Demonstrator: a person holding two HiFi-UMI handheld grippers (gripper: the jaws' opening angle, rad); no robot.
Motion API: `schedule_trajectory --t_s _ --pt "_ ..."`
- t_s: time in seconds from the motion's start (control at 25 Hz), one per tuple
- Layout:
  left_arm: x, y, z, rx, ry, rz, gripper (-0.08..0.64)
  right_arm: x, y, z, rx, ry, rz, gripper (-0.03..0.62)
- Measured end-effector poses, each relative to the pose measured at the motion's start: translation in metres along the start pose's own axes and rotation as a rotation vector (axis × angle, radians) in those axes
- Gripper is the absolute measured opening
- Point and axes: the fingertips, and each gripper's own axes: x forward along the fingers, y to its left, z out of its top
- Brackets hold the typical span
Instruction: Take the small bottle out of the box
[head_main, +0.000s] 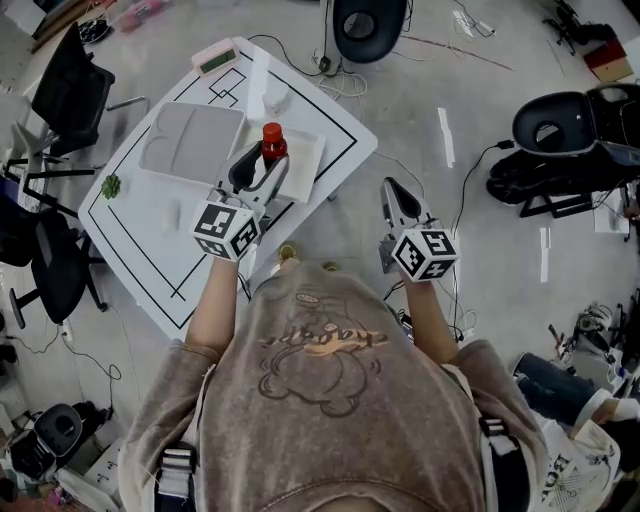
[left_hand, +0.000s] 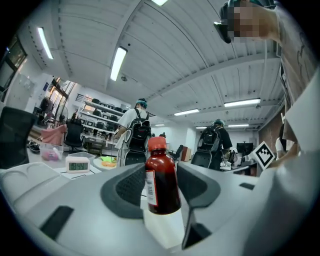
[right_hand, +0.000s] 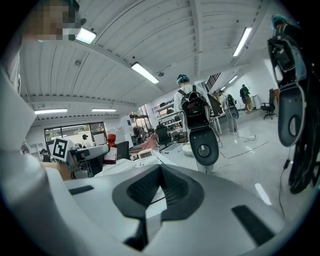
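The left gripper (head_main: 262, 168) sits just left of centre in the head view and points toward the upper right. Its jaws are closed on the small bottle (head_main: 272, 140) — one pad against each side. The right gripper (head_main: 393, 195) hangs right of centre, jaws together with nothing between them. Both forearms (head_main: 214, 300) reach up from the lower middle of the frame, with the marker cubes (head_main: 226, 230) at the grippers' near ends
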Motion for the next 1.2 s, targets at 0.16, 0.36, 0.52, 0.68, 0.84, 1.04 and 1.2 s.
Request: schedule_trajectory --t_s 0.16,0.36,0.52,0.68,0.84,1.04,1.2 --pt "-0.003 0.010 -0.013 -0.024 0.016 0.029 0.206 0.002 0.001 -0.002 0.000 0.003 -0.002 -0.003" --pt "-0.006 0.023 -0.024 -0.044 0.038 0.065 0.206 0.004 0.003 -0.006 0.002 0.010 -0.002 -0.003" --pt "-0.006 0.028 -0.027 -0.053 0.045 0.078 0.206 0.005 0.004 -0.007 0.003 0.015 -0.002 -0.003" --pt "-0.008 0.029 -0.027 -0.062 0.046 0.084 0.206 0.006 0.005 -0.008 0.005 0.019 -0.001 -0.003" --pt "-0.008 0.030 -0.029 -0.072 0.049 0.093 0.206 0.008 0.006 -0.009 0.005 0.022 0.004 -0.003" --pt "-0.007 0.033 -0.029 -0.084 0.051 0.098 0.206 0.012 0.006 -0.011 0.003 0.032 0.012 -0.003" --pt "-0.008 0.034 -0.029 -0.099 0.050 0.106 0.206 0.013 0.008 -0.012 0.002 0.038 0.023 -0.003"
